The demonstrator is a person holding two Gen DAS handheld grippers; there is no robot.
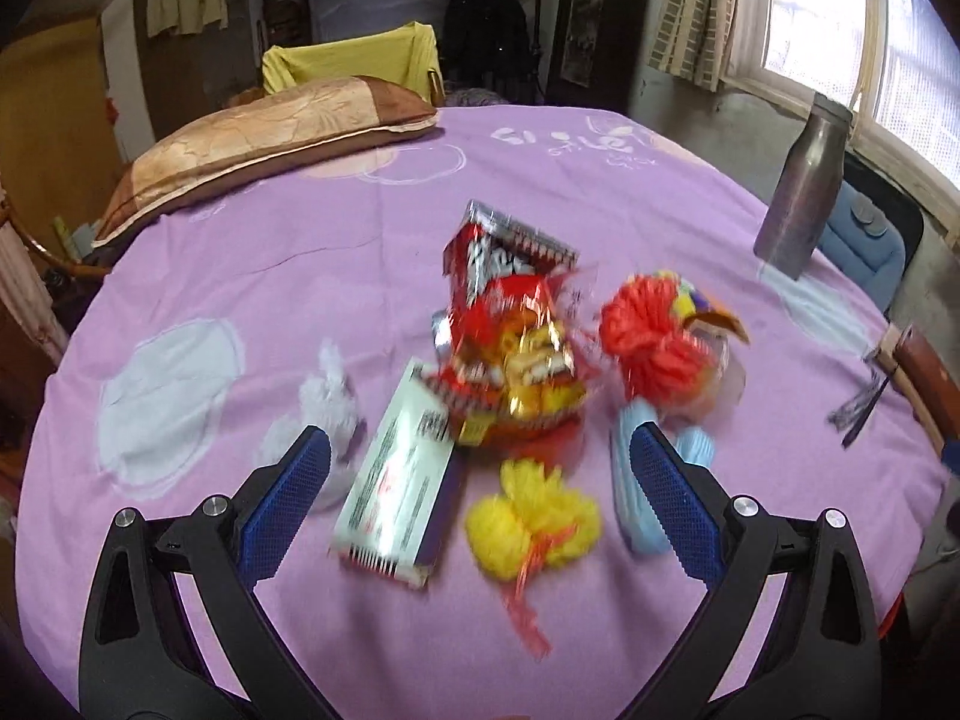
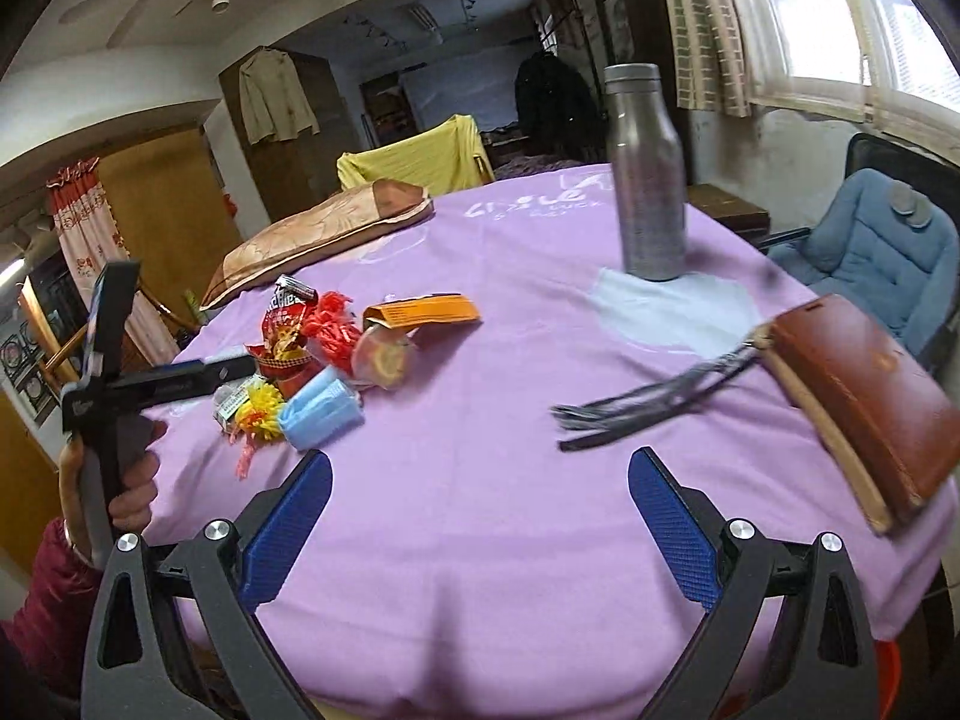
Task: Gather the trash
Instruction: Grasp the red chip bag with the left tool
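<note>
The trash lies heaped on the purple cloth just ahead of my left gripper: red wrapper, white box, yellow pompom, blue mask. I hold those jaws spread wide over the pile, I judge to take the pompom or box between them. My right gripper is spread too, over bare cloth, with the pile off to its left. Bottle and brown book sit farther off.
</note>
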